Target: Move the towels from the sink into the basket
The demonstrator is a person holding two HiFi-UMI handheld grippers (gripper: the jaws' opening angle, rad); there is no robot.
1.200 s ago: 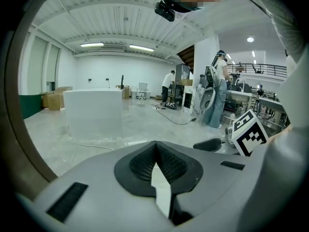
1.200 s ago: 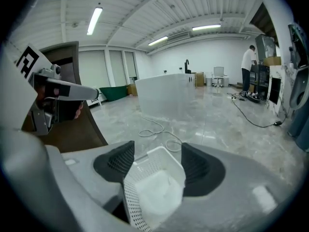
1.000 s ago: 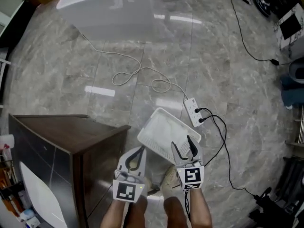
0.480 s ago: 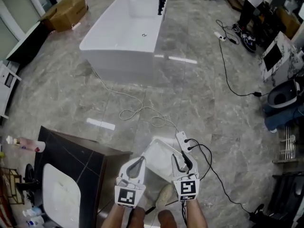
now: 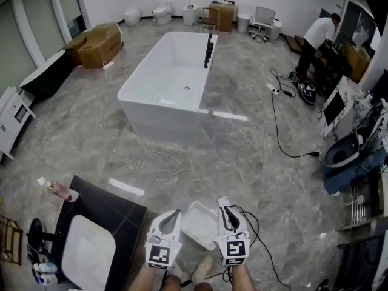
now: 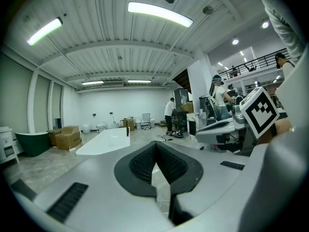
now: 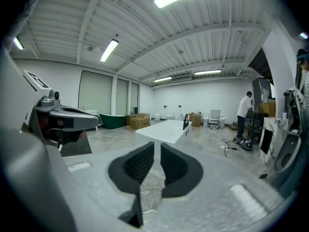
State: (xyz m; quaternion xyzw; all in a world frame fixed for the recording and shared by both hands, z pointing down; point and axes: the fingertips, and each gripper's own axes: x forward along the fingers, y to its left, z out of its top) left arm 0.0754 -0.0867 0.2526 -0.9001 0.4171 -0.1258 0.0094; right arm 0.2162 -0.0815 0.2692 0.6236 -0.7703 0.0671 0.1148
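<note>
Status of both claws: empty. The left gripper (image 6: 155, 148) has its pads met at the tips with nothing between them. The right gripper (image 7: 157, 151) has just been closing and shows only a thin slit, also with nothing in it. Both are held nearly level in front of the person.

The basket (image 5: 195, 207) sits on the floor just ahead of the feet, between the two grippers in the head view. The sink (image 5: 88, 260) is set in the dark cabinet (image 5: 124, 222) at lower left. No towel can be made out: the sink bowl and the basket interior both read as plain white.

Hazards:
- A cable (image 5: 176, 176) loops across the floor just beyond the basket. A step toward the sink could snag it or kick the basket out of place.
- Closed jaws brought to the sink would push a towel rather than take it, so they likely need opening first.

Changes from the earlier frames:
- The head view has tilted up from the floor to the whole room.
- The basket now appears smaller and further below the grippers.
- The right jaws, previously spread above the basket, are almost together.
</note>
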